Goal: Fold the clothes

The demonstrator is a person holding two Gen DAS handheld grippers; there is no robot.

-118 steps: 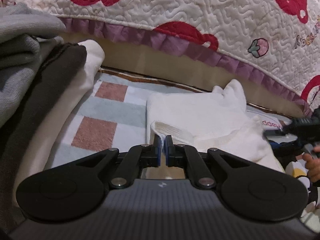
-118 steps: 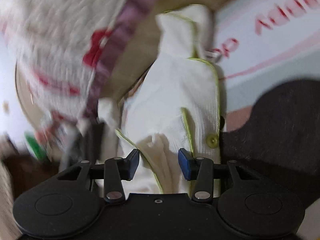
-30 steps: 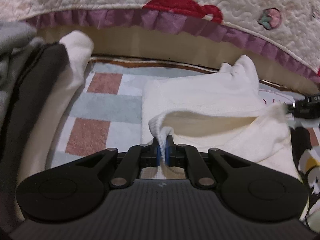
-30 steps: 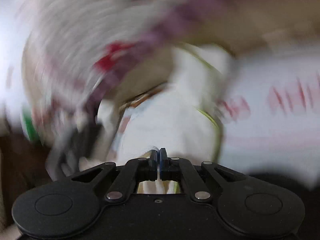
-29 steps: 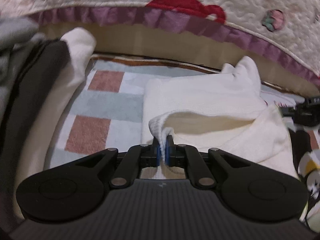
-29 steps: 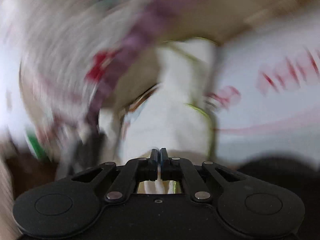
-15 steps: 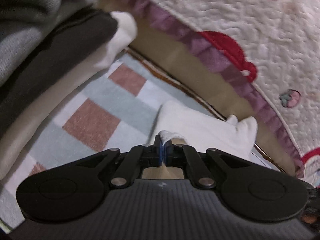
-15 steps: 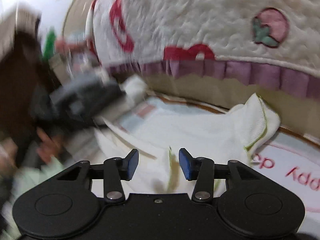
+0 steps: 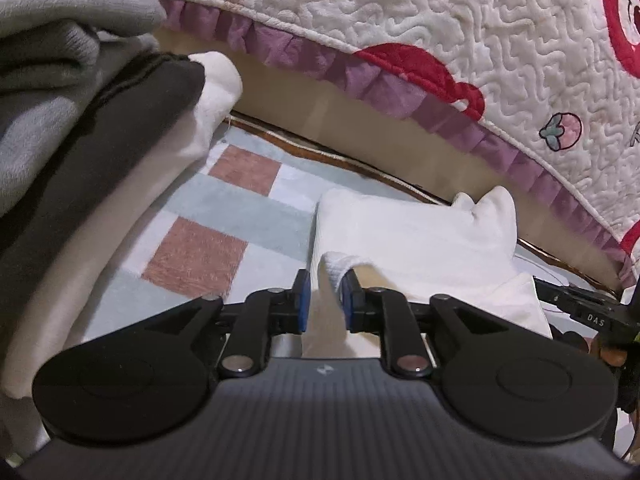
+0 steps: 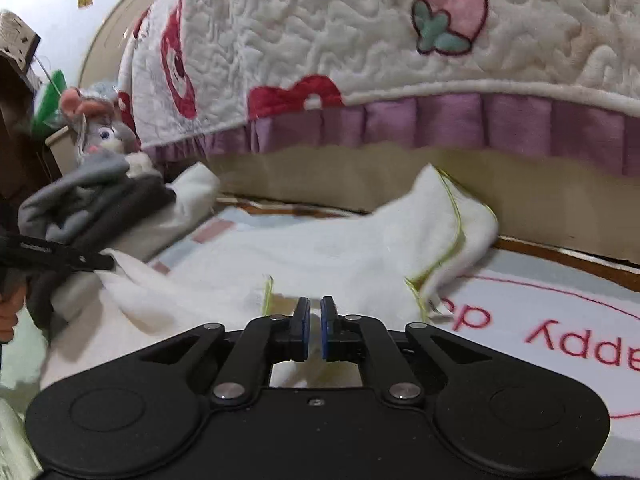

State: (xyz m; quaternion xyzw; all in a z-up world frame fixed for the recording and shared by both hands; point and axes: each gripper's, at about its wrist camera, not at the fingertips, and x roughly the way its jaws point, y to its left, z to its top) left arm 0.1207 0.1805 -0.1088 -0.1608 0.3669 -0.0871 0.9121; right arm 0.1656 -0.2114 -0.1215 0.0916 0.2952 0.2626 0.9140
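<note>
Your left gripper (image 9: 324,300) has just been letting its fingers (image 9: 301,300) part: they now stand a little apart, with a rolled edge of the white garment (image 9: 420,240) between them, lying against the right-hand pad and clear of the other, so nothing is clamped. The garment itself lies on the checked rug (image 9: 224,216) on the floor, just in front of the bed's wooden side, with one corner poking up toward the purple frill of the quilt (image 9: 400,8) that hangs over it. To your left sits a stack of folded clothes (image 9: 80,128) (grey on top, dark below, cream at the bottom), close to the garment but apart from it.

Your right gripper (image 10: 315,320) has its fingers drawn together with only a sliver between the blue pads; they have just snapped back to this after a wide opening. No cloth shows between the tips, though the garment with its green piping (image 10: 340,256) spreads directly ahead and under them. From this side you can see the other gripper's black finger (image 10: 60,258) touching the garment's far edge, and a grey plush mouse (image 10: 96,120) beyond the stack
</note>
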